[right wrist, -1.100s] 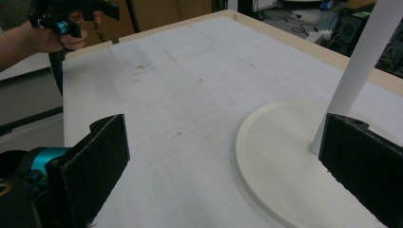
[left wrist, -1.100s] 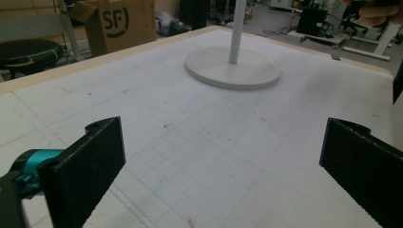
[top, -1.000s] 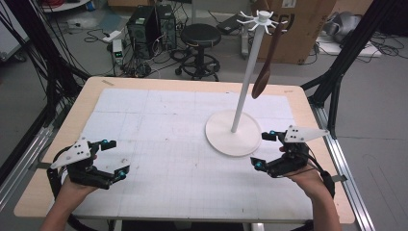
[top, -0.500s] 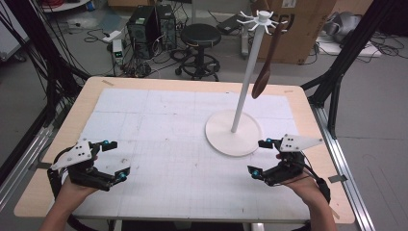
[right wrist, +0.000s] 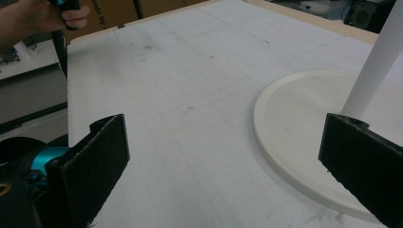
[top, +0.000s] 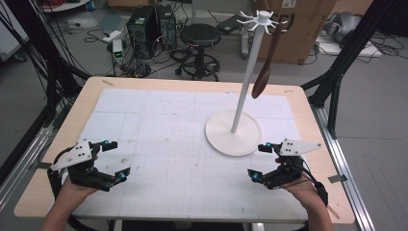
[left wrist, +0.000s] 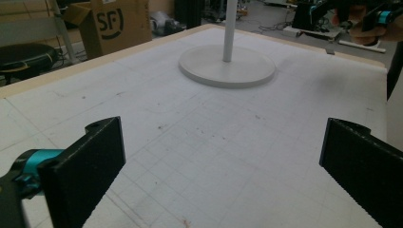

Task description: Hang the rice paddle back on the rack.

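Nearest the person, both claws sit low over the front of the bench (top: 144,91), each held in a hand and each with its jaws spread wide around nothing: the left claw (top: 112,160) hovers over the white gridded mat (top: 168,125) at the front left corner, and the right claw (top: 262,161) hovers at the front right, just beside the near edge of the round base (top: 219,137) of the white stand (top: 245,82). In the left gripper view the left claw (left wrist: 223,166) frames only bare mat, with the stand's base well ahead of it; in the right gripper view the right claw (right wrist: 223,166) has the base's rim close in front of its far jaw. Farther back, the stand's pole rises to a ring of hooks, and a brown wooden spoon (top: 267,57) hangs from one of them, bowl downward, clear of the pole and well above the bench. Judging from this, the hanging looks finished, since nothing else lies on the mat to pick up and both claws are free and apart from the spoon. There is no container on the bench; the hook rack is the only holder, and it carries that single spoon.
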`<state>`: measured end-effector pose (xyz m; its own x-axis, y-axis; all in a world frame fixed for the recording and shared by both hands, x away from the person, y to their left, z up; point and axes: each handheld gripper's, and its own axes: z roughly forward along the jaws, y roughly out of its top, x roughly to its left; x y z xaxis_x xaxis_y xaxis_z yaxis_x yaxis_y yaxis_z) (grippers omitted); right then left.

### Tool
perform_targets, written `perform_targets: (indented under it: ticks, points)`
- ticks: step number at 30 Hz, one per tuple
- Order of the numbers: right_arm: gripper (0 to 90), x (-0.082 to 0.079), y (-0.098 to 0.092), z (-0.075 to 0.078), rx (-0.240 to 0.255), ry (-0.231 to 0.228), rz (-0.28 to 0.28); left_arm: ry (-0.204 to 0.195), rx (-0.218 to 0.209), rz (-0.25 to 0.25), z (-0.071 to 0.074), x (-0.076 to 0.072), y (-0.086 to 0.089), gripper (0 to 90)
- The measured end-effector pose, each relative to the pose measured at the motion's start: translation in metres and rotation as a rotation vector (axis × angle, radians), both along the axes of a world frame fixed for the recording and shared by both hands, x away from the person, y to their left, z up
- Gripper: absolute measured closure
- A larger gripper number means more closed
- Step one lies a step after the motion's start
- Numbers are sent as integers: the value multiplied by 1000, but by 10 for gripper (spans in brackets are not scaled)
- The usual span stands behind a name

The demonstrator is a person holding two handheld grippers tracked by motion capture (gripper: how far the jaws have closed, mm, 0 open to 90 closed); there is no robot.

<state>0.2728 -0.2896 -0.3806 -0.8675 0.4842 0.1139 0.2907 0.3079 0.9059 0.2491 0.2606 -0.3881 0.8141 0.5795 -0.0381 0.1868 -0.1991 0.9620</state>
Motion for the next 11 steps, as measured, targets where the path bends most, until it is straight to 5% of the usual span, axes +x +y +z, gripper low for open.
perform_targets:
  ticks: [11]
  points:
    - [17,-3,-5,-4,4,6,-8,-2,3,5,-1,-1,0,19]
